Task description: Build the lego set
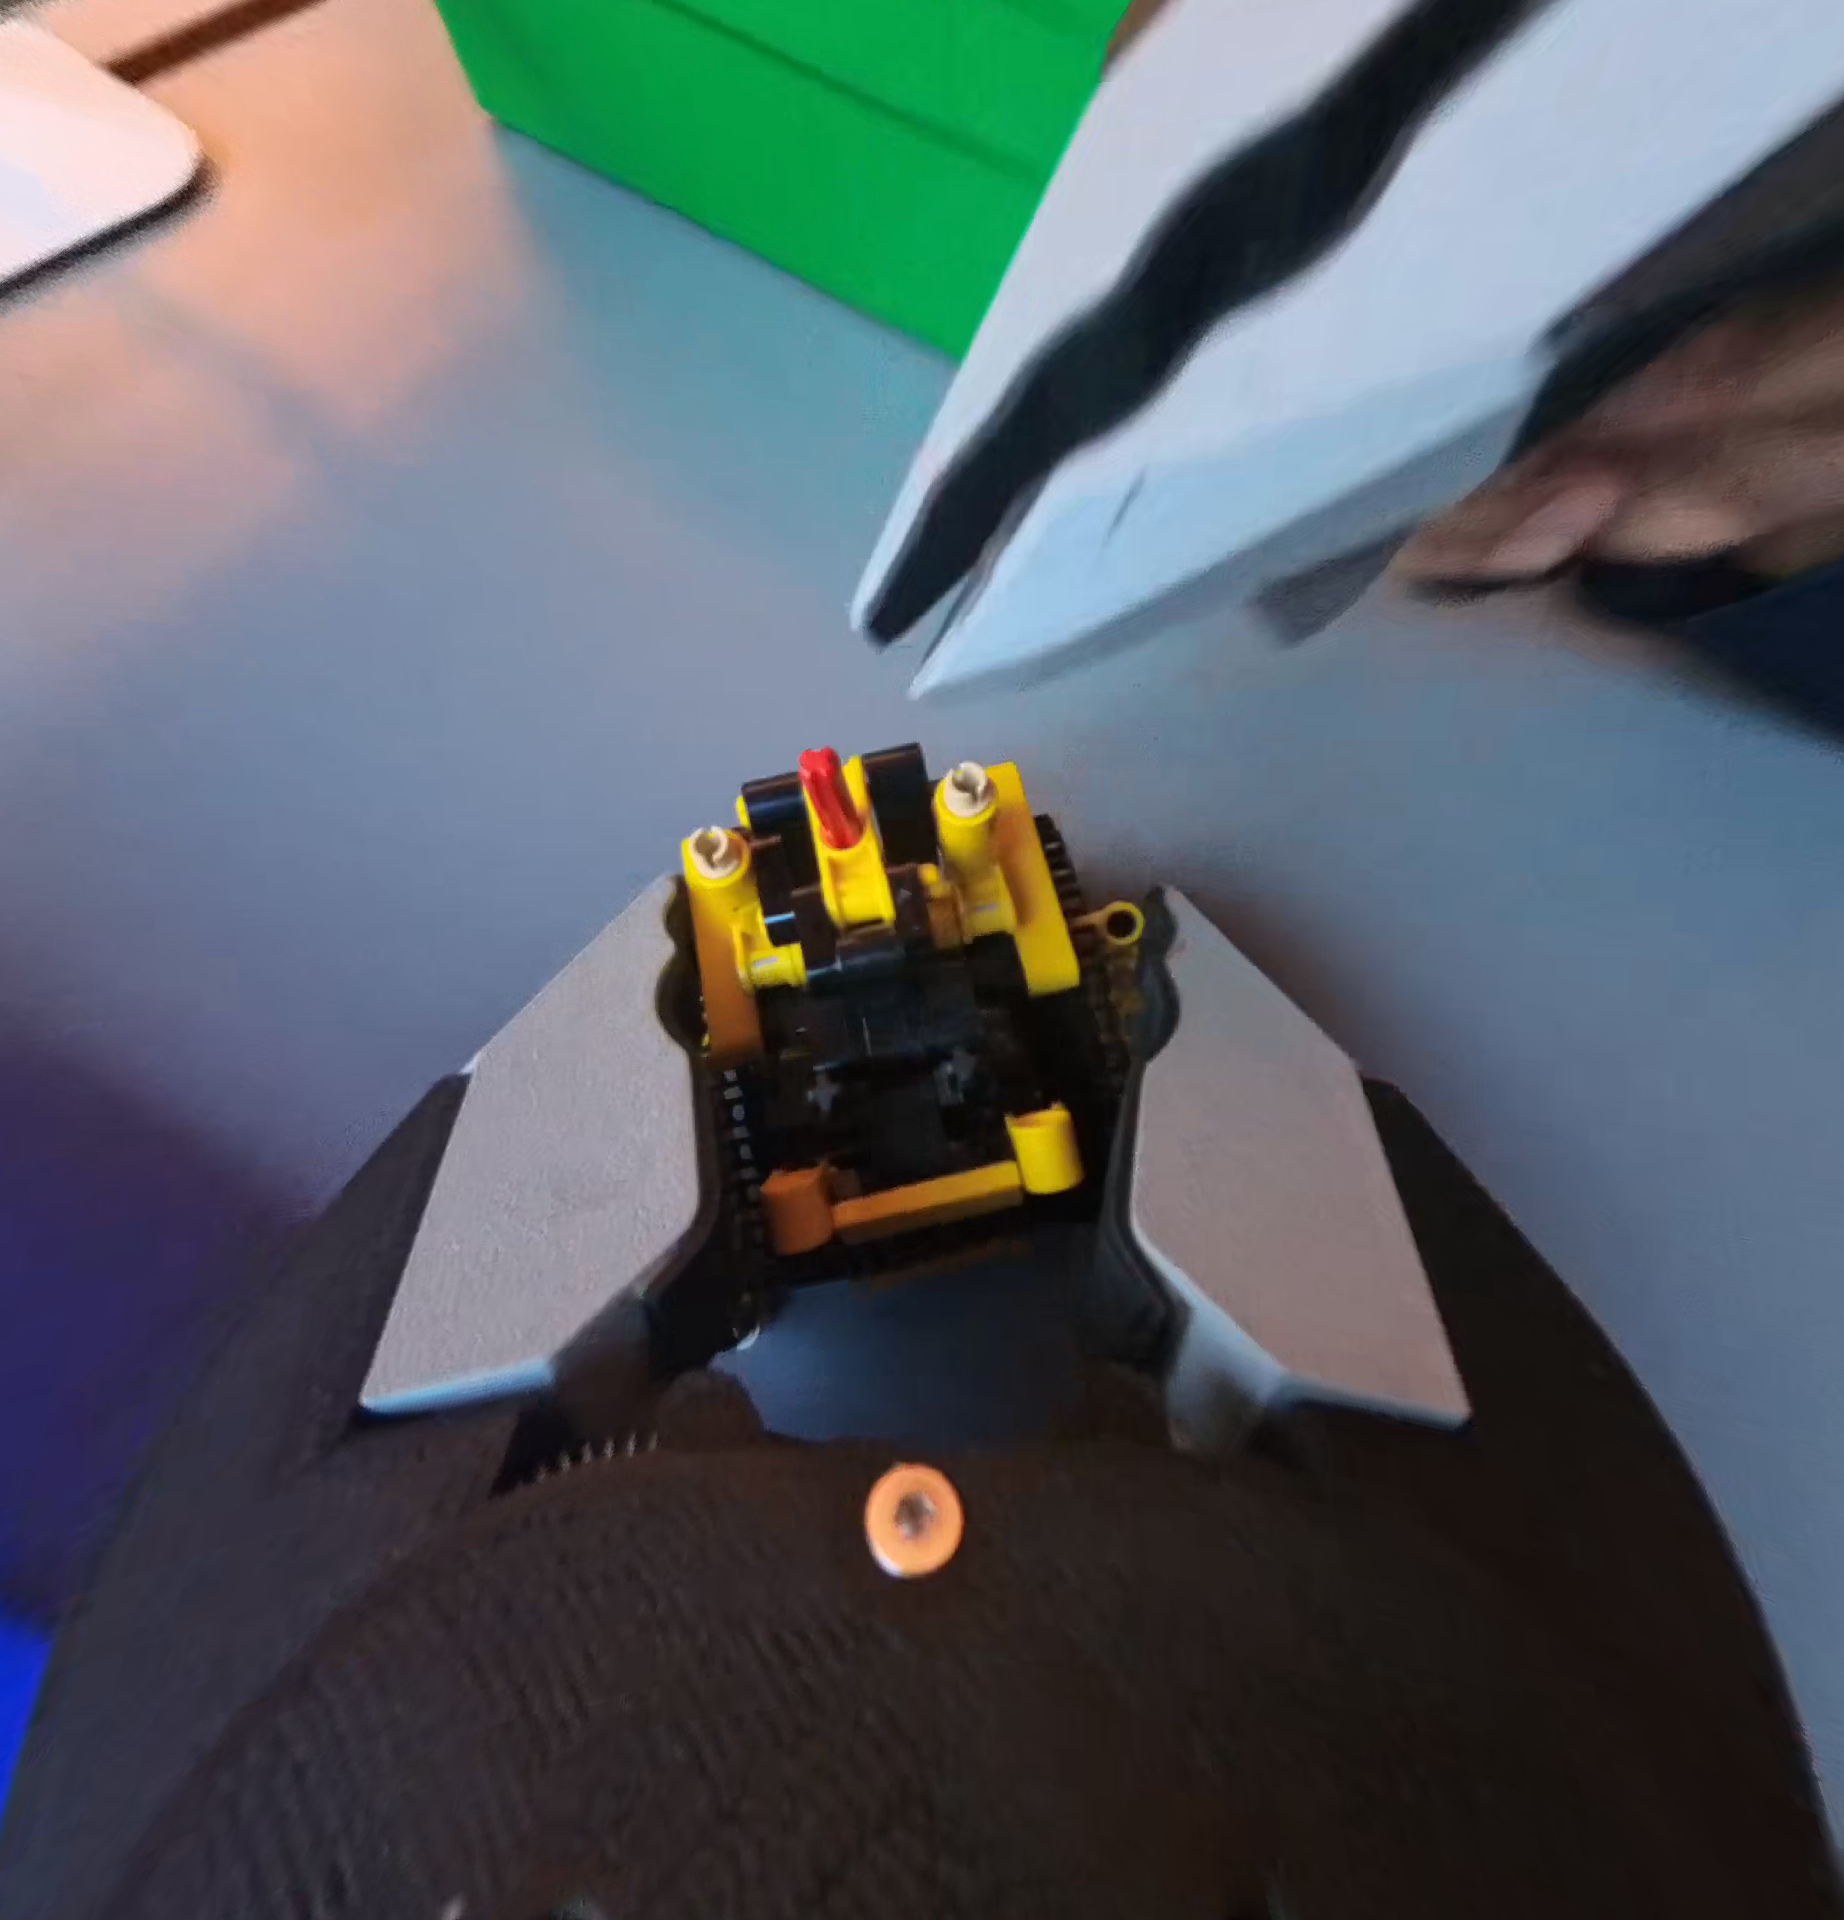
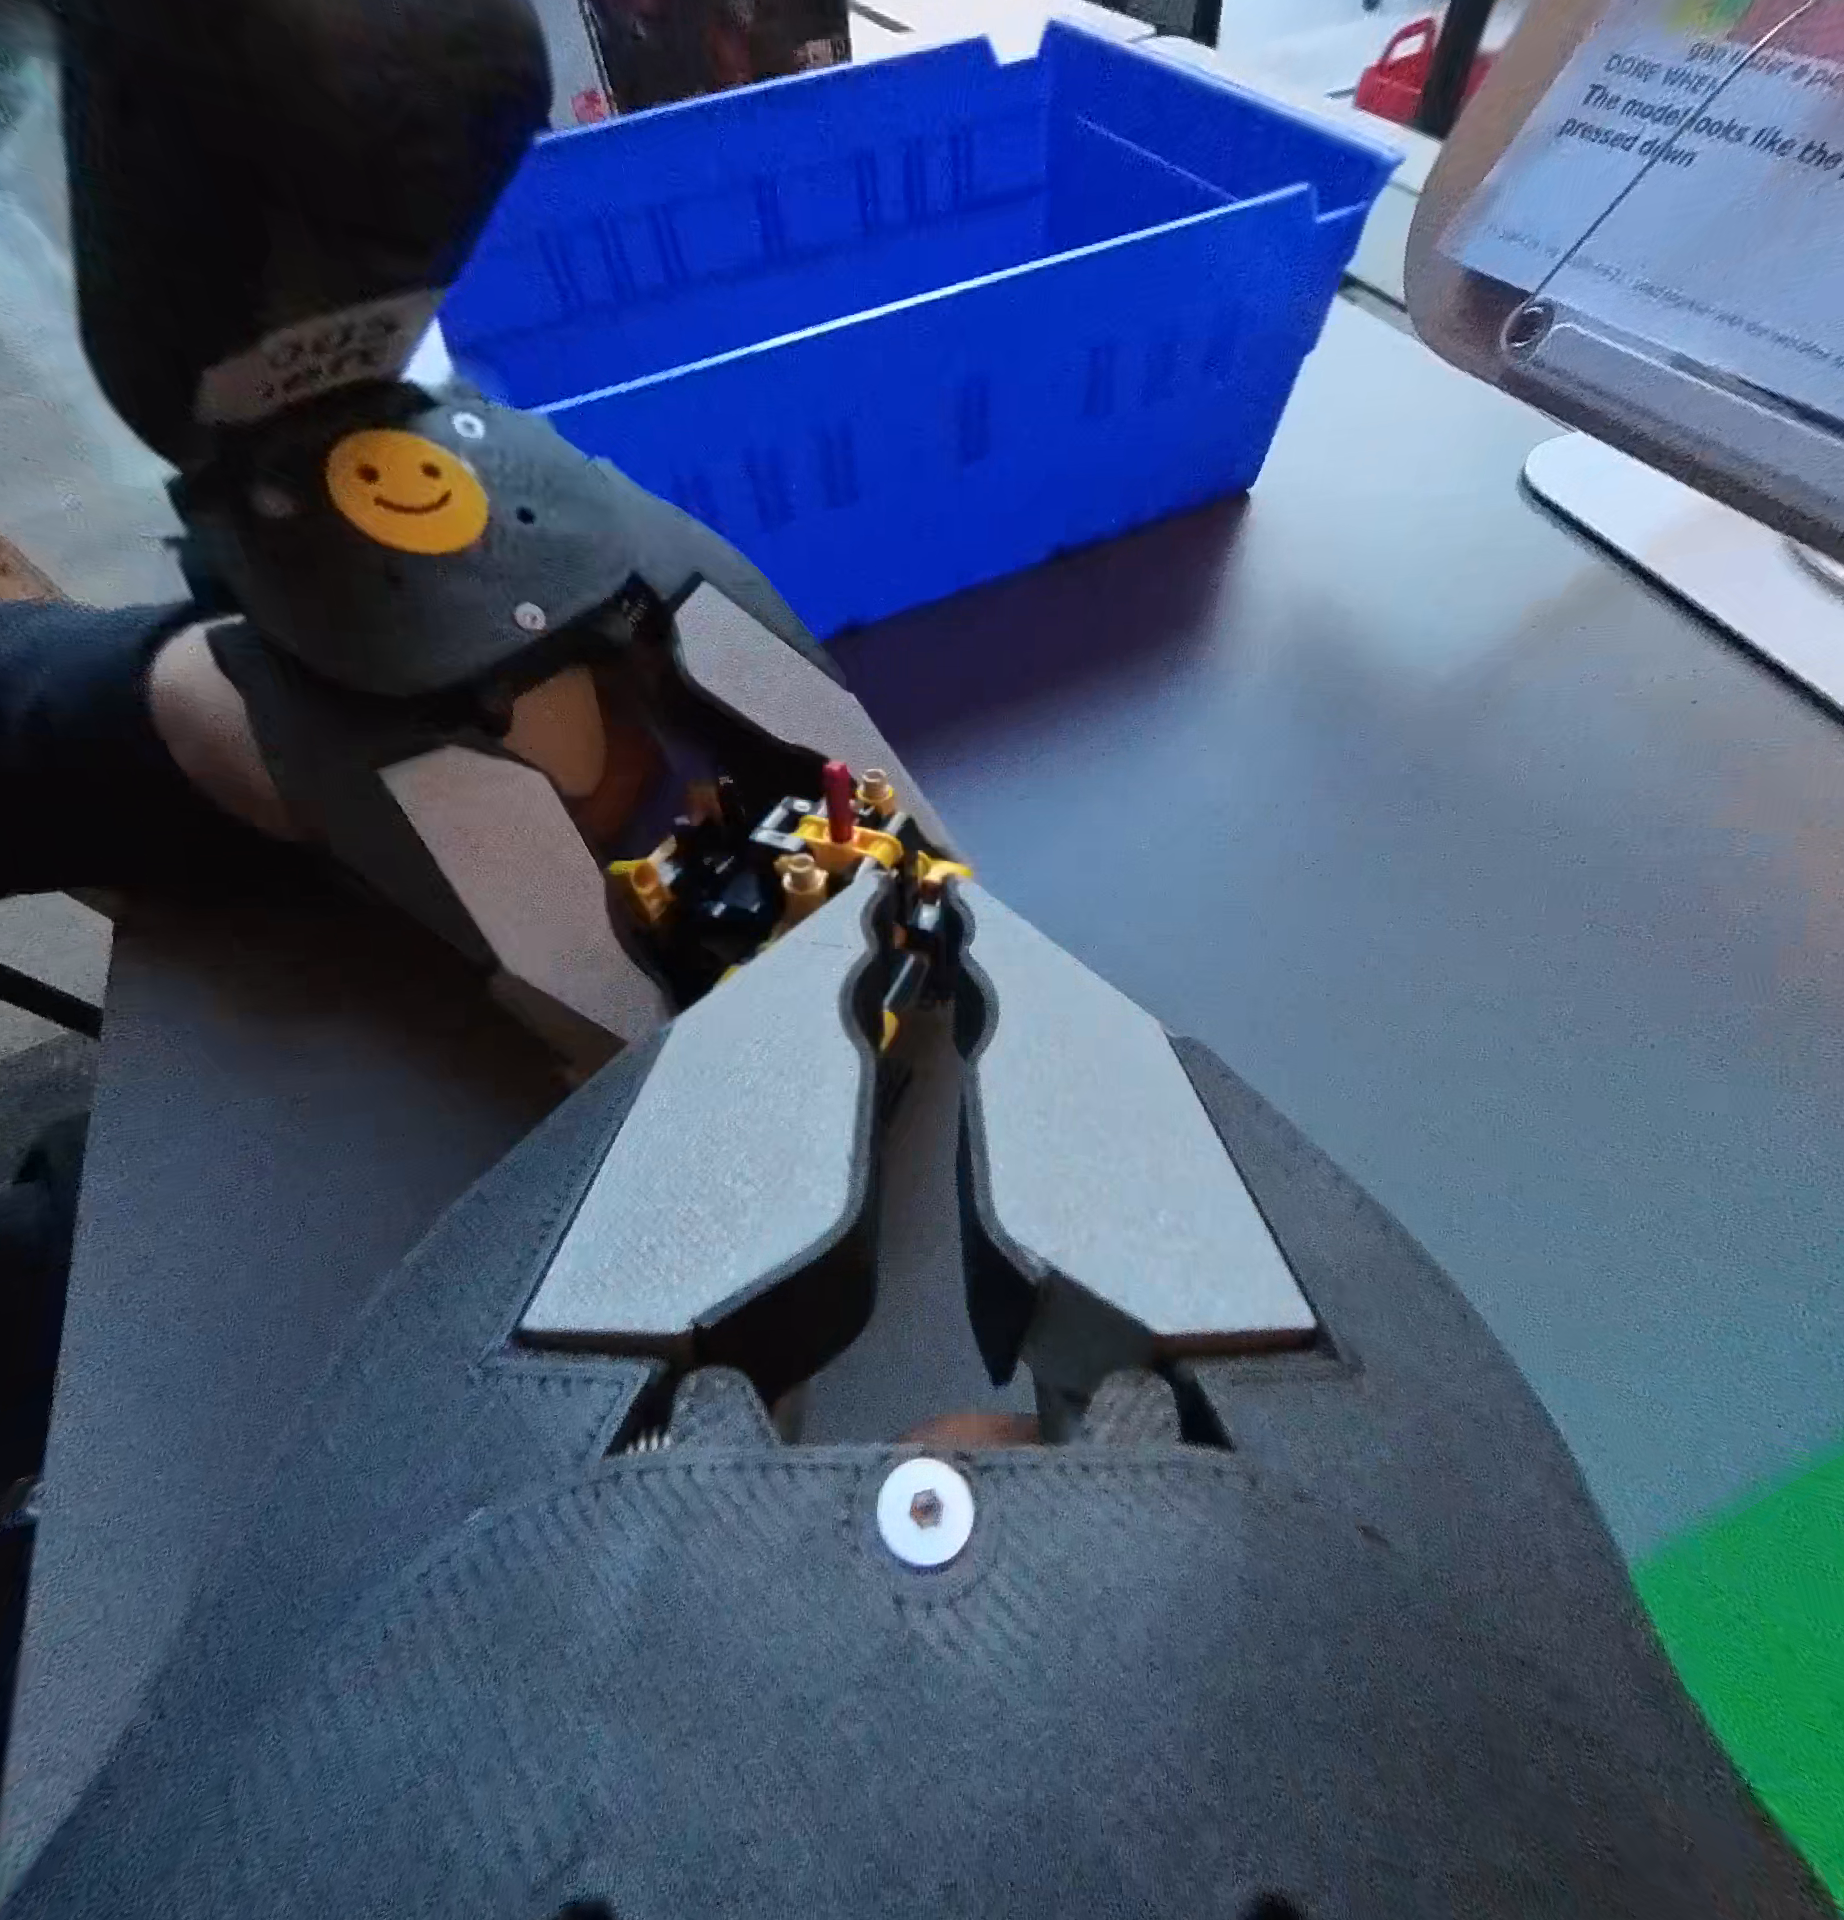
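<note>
A yellow and black lego model (image 1: 887,997) with a red axle (image 1: 826,795) and two tan pins on top sits between the fingers of my left gripper (image 1: 913,914), which is shut on it above the dark table (image 1: 398,748). My right gripper (image 1: 897,655) hangs blurred just above and beyond the model, not touching it. In the right wrist view the model (image 2: 783,873) lies right at the tips of my right gripper (image 2: 918,888). Its fingers are a narrow gap apart. Black and yellow parts (image 2: 913,961) show in that gap; I cannot tell whether they are a held piece or the model behind.
A blue bin (image 2: 897,343) stands on the table behind the model. A monitor on a silver foot (image 2: 1676,343) is at the right. A green box (image 1: 793,145) is at the far edge. A hand in a dark sleeve (image 2: 56,748) holds the left gripper.
</note>
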`<state>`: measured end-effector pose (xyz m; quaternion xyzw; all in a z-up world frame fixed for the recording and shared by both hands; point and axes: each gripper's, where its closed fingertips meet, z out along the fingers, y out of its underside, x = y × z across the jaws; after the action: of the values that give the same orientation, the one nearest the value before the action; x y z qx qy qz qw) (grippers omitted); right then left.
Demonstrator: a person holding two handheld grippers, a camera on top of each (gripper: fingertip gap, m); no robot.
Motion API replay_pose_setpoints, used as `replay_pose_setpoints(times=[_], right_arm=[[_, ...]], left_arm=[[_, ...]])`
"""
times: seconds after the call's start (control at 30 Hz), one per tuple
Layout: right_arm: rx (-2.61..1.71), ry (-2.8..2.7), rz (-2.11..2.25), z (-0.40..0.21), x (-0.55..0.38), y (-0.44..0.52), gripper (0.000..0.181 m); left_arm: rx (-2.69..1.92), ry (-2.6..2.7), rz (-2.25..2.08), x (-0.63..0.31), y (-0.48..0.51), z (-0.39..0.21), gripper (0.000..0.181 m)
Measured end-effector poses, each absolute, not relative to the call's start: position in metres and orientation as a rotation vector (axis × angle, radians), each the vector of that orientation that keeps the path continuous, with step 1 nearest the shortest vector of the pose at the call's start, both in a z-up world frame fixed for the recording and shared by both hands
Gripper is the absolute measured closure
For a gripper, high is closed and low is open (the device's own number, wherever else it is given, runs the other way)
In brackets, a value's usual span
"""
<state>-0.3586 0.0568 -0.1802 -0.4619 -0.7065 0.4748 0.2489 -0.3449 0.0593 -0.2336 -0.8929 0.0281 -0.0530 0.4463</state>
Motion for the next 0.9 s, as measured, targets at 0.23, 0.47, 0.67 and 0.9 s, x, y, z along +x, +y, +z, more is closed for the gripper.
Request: replay_pose_setpoints(times=[0.23, 0.47, 0.67, 0.9], right_arm=[[-1.243, -1.912, 1.421, -0.162, -0.347, 0.052, 0.179], [-1.228, -1.979, 1.460, -0.169, -0.338, 0.043, 0.174], [-1.218, -1.976, 1.340, -0.185, -0.343, 0.041, 0.171], [-1.050, -1.937, 1.155, -0.180, -0.345, 0.039, 0.169]], left_arm=[[-2.067, -0.002, -0.582, -0.322, 0.056, -0.207, 0.099], [-2.083, -0.020, -0.614, -0.321, 0.057, -0.212, 0.099], [-2.137, 0.006, -0.487, -0.326, 0.058, -0.222, 0.099], [-2.122, 0.015, -0.473, -0.327, 0.059, -0.220, 0.099]])
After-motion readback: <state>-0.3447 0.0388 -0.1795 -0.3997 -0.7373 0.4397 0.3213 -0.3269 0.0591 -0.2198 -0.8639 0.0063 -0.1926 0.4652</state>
